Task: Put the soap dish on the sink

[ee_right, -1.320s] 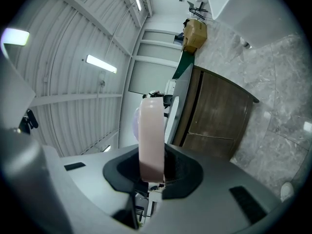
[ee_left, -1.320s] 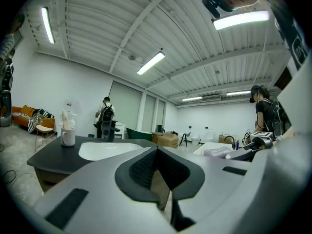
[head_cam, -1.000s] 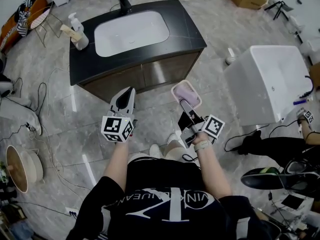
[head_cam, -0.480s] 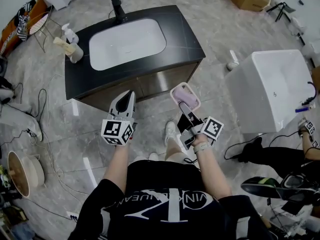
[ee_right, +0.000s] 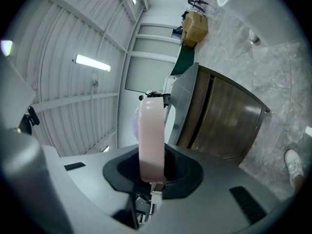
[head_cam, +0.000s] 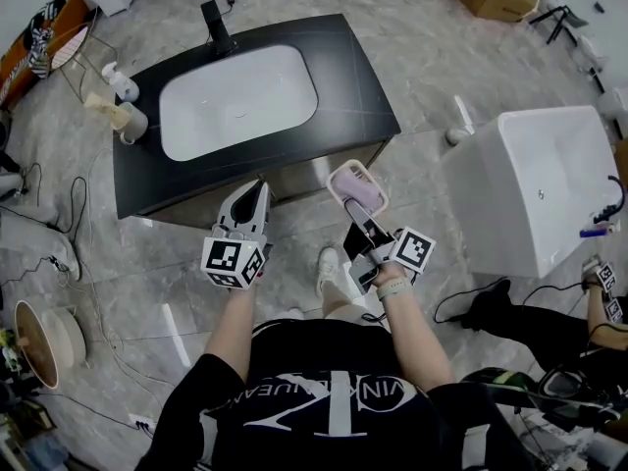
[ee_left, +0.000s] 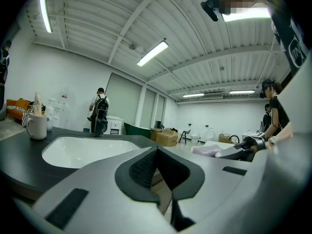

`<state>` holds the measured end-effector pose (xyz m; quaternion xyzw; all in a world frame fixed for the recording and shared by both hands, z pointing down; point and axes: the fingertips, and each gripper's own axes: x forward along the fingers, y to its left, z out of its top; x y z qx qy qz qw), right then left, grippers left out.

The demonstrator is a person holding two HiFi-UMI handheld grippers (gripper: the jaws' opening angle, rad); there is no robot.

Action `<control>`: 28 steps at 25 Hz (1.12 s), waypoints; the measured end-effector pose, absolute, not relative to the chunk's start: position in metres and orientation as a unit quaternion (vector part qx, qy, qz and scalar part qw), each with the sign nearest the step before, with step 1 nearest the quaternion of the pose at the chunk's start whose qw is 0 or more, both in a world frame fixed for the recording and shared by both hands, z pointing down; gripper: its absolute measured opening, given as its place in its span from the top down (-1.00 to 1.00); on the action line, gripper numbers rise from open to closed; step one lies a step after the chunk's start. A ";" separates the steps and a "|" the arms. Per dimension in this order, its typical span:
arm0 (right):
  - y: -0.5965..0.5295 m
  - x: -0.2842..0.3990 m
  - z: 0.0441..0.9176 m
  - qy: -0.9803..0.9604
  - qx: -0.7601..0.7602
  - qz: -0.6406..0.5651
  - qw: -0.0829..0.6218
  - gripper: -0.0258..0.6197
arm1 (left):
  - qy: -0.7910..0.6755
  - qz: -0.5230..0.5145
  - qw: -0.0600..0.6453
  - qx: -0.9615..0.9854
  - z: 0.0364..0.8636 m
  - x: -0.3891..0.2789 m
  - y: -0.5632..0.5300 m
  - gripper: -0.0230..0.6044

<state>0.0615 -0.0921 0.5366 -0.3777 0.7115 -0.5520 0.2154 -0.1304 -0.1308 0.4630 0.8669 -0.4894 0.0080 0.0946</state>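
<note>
1. My right tongs [head_cam: 359, 207] are clamped on the near rim of the pink soap dish [head_cam: 356, 186]. In the right gripper view the dish stands up edge-on from between the two dark pads, which press on it from either side.
2. A lilac bar of soap [head_cam: 359, 192] lies in the dish, and the dish's open side faces up.
3. My left tongs [head_cam: 254, 194] are closed, tip against tip, with nothing between them. In the left gripper view the jaws meet in a single line.
4. Both tongs point toward the vanity, side by side and apart, the left one beside the dish but not touching it.
5. The dish is in the air over the floor, right at the cabinet front [head_cam: 294, 177] near its right end. It is not over the black countertop [head_cam: 358, 86].
6. The white sink [head_cam: 238, 101] is set into that countertop, with a black faucet [head_cam: 216, 26] at its far edge.
7. At the countertop's left end stand a soap dispenser [head_cam: 118, 80] and a mug [head_cam: 133, 123].
8. Off to my right, well apart from the vanity, is a white tub [head_cam: 530, 180] on the grey tiled floor [head_cam: 432, 27].
</note>
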 end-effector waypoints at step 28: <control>-0.208 0.074 0.593 0.681 -0.362 -0.611 0.179 0.67 | -0.475 0.034 0.163 0.864 0.533 -0.060 -0.213 0.88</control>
